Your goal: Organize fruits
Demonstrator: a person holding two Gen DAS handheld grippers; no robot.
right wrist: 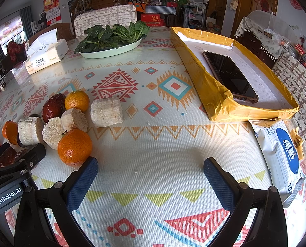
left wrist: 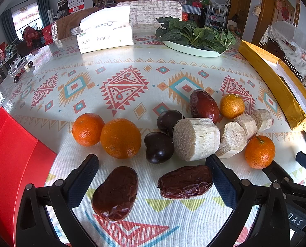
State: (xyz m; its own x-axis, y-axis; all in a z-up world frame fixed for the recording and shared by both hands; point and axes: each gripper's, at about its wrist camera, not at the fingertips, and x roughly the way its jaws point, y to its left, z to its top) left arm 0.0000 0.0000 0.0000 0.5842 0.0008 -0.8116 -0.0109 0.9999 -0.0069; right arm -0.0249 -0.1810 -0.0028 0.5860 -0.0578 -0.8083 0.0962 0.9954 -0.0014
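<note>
Fruits lie loose on the patterned tablecloth. In the left wrist view my open left gripper (left wrist: 153,175) has two red dates (left wrist: 116,192) (left wrist: 184,182) between its fingers, neither gripped. Beyond lie two oranges (left wrist: 121,138) (left wrist: 87,129), two dark plums (left wrist: 158,147), a sugarcane chunk (left wrist: 196,139), more cane pieces (left wrist: 232,140), a third date (left wrist: 203,105) and two small oranges (left wrist: 259,152) (left wrist: 232,105). My right gripper (right wrist: 150,177) is open and empty over bare cloth, its left finger close to an orange (right wrist: 74,147) beside cane pieces (right wrist: 106,112).
A red box (left wrist: 11,160) lies at the left. A yellow-taped tray (right wrist: 218,94) holding a phone (right wrist: 231,76) stands at the right, with a wipes pack (right wrist: 280,156) in front. A plate of spinach (right wrist: 111,39) and a tissue pack (right wrist: 48,55) stand at the back.
</note>
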